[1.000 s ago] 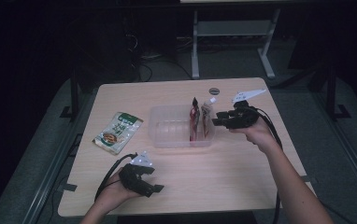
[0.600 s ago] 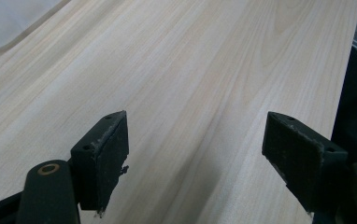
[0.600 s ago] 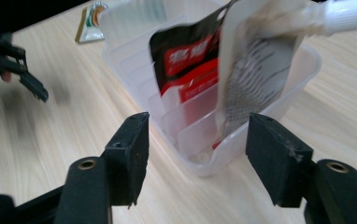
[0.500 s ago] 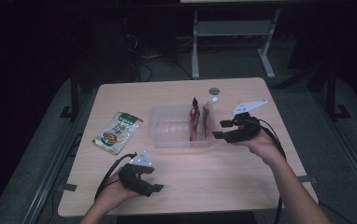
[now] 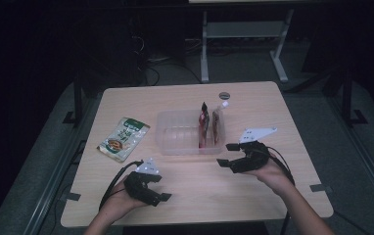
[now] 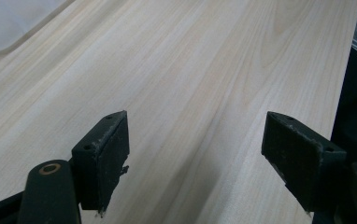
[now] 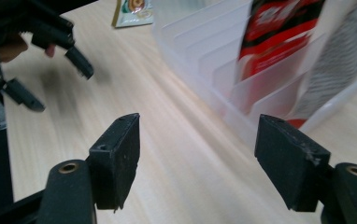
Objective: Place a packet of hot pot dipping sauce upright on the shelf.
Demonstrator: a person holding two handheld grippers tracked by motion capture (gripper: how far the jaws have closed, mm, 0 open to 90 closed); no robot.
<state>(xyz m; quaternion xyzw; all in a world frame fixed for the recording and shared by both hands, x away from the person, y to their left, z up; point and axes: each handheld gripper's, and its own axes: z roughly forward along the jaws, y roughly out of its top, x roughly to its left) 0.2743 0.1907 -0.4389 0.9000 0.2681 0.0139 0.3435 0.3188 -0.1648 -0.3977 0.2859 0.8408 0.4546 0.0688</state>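
Note:
A clear plastic rack bin [image 5: 175, 132] stands mid-table with two pouches upright in its right end: a red and black one [image 5: 204, 125] and a paler striped one [image 5: 218, 126]. In the right gripper view the bin's ribbed wall [image 7: 204, 51] and the red pouch [image 7: 274, 28] are close by. My right gripper [image 5: 225, 154] hovers low, just in front of the bin's right end; its jaws have just been opening and stand open [image 7: 197, 163] with nothing between them. My left gripper [image 5: 161, 197] rests near the front edge, open [image 6: 195, 158] over bare wood.
A green snack packet [image 5: 124, 138] lies flat left of the bin. A small round disc [image 5: 224, 95] sits behind the bin. The table's front edge runs close below both hands. A metal stand [image 5: 244, 34] is on the floor beyond the table.
My right gripper has drawn back from the pouches in the bin toward the front of the table, sinking a little, and its jaws have spread apart. My left gripper has kept still.

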